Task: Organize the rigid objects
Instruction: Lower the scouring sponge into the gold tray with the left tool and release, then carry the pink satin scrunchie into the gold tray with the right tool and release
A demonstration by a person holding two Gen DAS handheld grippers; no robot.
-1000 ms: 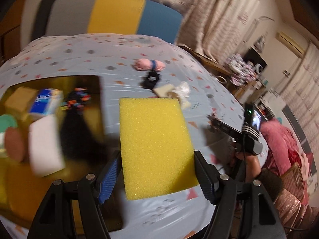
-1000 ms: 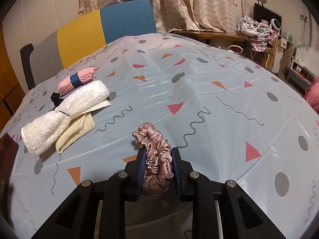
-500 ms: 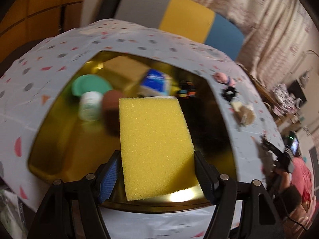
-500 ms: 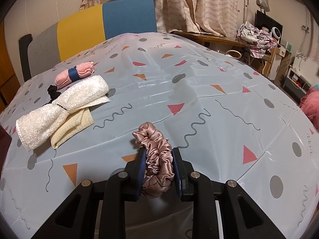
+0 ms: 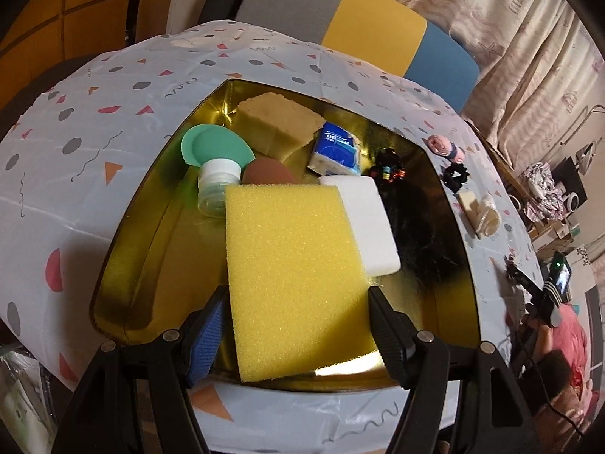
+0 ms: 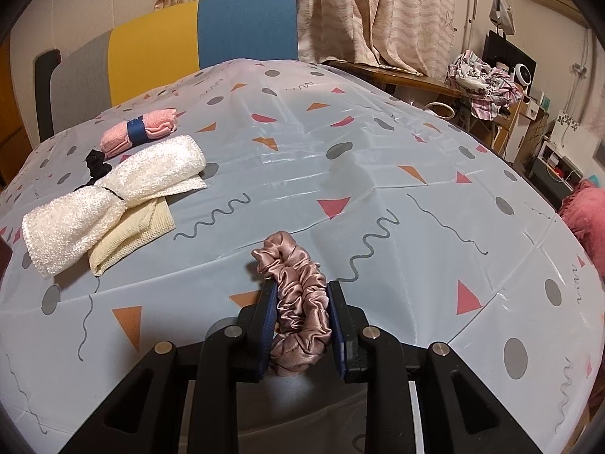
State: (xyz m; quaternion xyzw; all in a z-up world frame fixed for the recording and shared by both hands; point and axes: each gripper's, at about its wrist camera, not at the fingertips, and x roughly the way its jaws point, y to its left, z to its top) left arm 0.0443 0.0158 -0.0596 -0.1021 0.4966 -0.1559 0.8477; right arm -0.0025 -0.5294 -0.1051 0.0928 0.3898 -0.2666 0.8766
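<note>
Two grippers are at work over a table covered in a pale blue patterned cloth. The left gripper pinches a yellow sponge by its two long sides and holds it above the near part of a shiny gold tray. Inside the tray, past the sponge's far edge, lie a clear bottle with a white cap, a green lid, a brown puff, a tan sponge block and a blue tissue pack. A white foam block sits just right of the sponge, with a dark hairpiece beyond it.

The right gripper is clamped on a pink satin scrunchie, held near the cloth. On the cloth to the far left rest a white towel tied at the middle over a cream cloth, a black scrunchie and a pink rolled cloth with a blue band.
</note>
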